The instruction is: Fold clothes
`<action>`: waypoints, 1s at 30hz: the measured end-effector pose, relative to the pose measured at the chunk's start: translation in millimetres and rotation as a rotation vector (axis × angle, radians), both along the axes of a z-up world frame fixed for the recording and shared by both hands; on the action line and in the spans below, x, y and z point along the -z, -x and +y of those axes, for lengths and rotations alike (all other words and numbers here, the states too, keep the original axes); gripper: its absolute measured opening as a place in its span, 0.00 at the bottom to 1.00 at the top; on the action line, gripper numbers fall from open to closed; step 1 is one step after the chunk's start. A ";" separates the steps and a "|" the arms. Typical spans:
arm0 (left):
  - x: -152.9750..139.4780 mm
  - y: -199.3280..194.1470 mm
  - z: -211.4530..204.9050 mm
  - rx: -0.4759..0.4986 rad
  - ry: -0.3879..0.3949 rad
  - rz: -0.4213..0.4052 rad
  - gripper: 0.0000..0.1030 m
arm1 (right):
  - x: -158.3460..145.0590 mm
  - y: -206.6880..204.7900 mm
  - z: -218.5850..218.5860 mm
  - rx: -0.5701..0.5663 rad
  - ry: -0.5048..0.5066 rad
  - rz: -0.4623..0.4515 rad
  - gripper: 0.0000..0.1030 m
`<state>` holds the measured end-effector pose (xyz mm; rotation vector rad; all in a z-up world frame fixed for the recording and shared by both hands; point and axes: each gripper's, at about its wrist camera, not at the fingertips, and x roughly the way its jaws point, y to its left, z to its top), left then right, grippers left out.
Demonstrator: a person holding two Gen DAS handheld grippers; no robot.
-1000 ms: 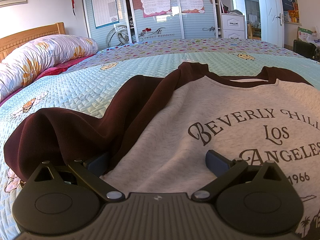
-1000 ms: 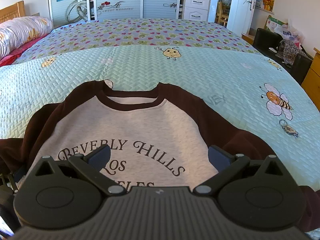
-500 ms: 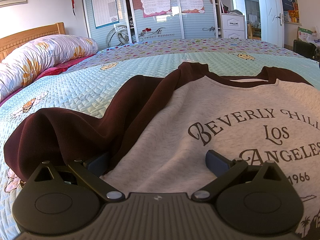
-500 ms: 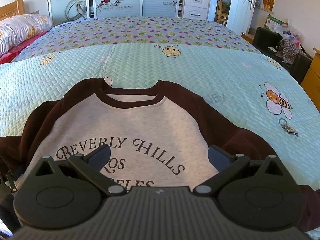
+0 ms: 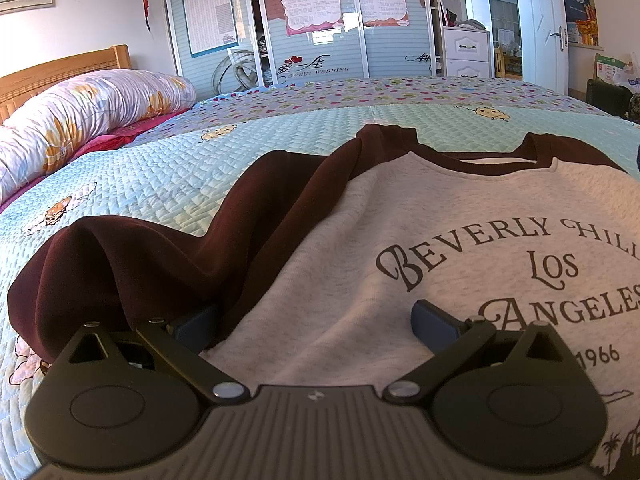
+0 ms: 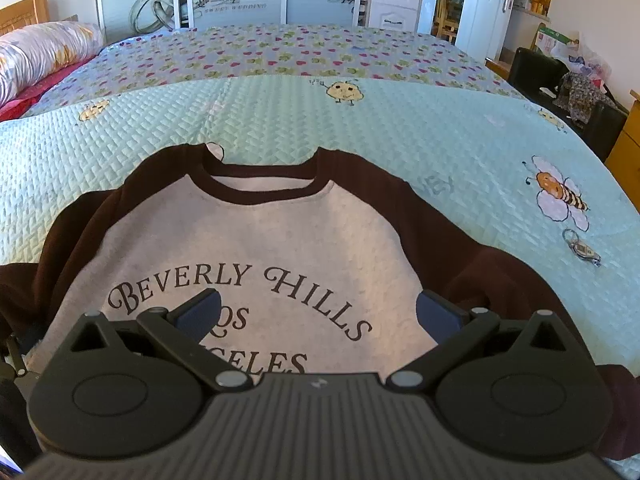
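A grey sweatshirt (image 5: 380,216) with dark maroon sleeves and "Beverly Hills Los Angeles" print lies face up on the bed, collar away from me; it also shows in the right wrist view (image 6: 280,236). My left gripper (image 5: 316,320) is open low over its left side, its left finger by the bunched maroon sleeve (image 5: 132,256). My right gripper (image 6: 318,312) is open and empty, above the lower right chest near the right sleeve (image 6: 480,264).
The light green quilted bedspread (image 6: 400,128) covers the bed. A floral pillow (image 5: 80,116) lies at the far left by the wooden headboard. A key ring (image 6: 580,248) lies on the quilt to the right. Wardrobe doors (image 5: 312,20) stand behind the bed.
The right gripper has risen or tipped slightly, so the sweatshirt sits a little lower in its view. The left gripper has not moved.
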<state>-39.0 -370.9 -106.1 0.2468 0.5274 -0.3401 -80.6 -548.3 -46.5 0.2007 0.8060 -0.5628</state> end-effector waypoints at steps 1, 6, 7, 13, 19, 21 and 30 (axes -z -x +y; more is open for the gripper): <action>0.0 0.0 0.0 0.000 0.000 0.000 1.00 | 0.8 0.1 -0.2 0.000 -0.002 0.002 1.00; 0.0 0.0 0.1 0.000 0.000 0.000 1.00 | 2.4 -0.3 -0.9 -0.003 0.001 0.007 1.00; 0.0 0.0 0.1 0.000 0.000 0.000 1.00 | 2.4 -0.3 -1.3 -0.003 0.000 0.007 1.00; 0.1 0.0 0.1 0.000 0.000 0.000 1.00 | 3.6 0.6 -4.6 0.003 -0.001 0.008 1.00; 0.1 -0.2 0.0 0.000 0.000 0.000 1.00 | 6.0 0.7 -5.8 -0.004 -0.007 0.004 1.00; 0.1 -0.2 -0.1 0.000 0.000 0.000 1.00 | 8.3 1.3 -6.3 -0.005 -0.009 0.002 1.00; 0.1 -0.3 -0.3 0.000 -0.001 0.000 1.00 | 47.4 11.3 -11.4 -0.010 -0.001 -0.057 1.00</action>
